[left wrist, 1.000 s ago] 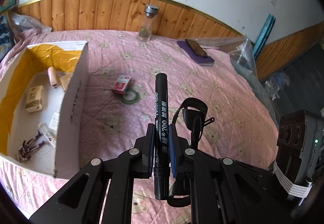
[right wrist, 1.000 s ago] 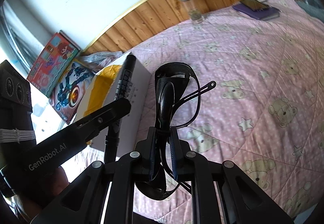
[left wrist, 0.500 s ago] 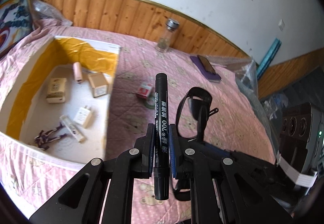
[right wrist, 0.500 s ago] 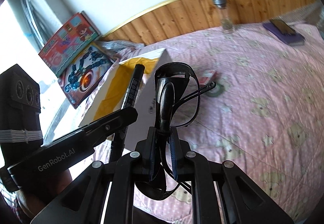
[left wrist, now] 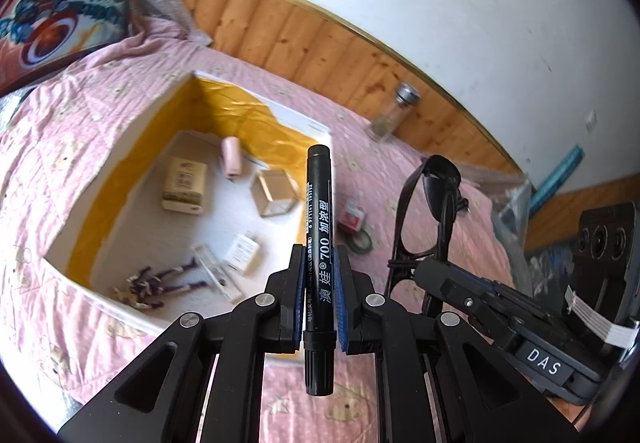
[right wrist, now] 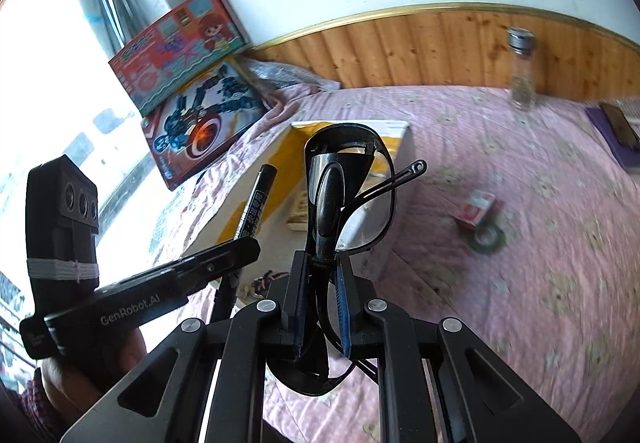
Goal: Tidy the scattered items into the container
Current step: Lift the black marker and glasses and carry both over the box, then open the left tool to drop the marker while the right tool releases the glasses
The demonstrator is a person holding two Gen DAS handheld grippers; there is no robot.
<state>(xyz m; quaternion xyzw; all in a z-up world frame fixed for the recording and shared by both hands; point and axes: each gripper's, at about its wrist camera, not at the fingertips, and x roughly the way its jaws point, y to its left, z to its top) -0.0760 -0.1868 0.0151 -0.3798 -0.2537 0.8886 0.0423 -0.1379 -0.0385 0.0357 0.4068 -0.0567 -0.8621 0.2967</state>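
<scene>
Black plastic jaws of the left gripper (left wrist: 319,283) are clamping a black marker pen (left wrist: 319,227) by its lower barrel, the pen standing upright between the blue pads with its cap end pointing away from the camera. Beside it, the right gripper (right wrist: 323,283) is pinching a folded pair of black sunglasses (right wrist: 344,179), its jaws closed on the frame so the lenses are rising above the fingertips and one temple arm is sticking out to the right. Both tools are hanging above the near edge of a white cardboard box (left wrist: 132,179) with yellow lining, which is sitting on a pink bear-print bedspread (right wrist: 540,243). Inside the box, a beige carton (left wrist: 184,185), a pink tube (left wrist: 231,157), a small open cube box (left wrist: 274,191), a white charger (left wrist: 241,249) and a purple cord (left wrist: 160,281) are lying loose. Out on the bedspread, well apart from the box, a red-and-white packet (right wrist: 476,207) is resting just beside a green tape roll (right wrist: 489,237), and a glass bottle (right wrist: 521,69) is standing by the wooden wall panelling (right wrist: 420,43).
</scene>
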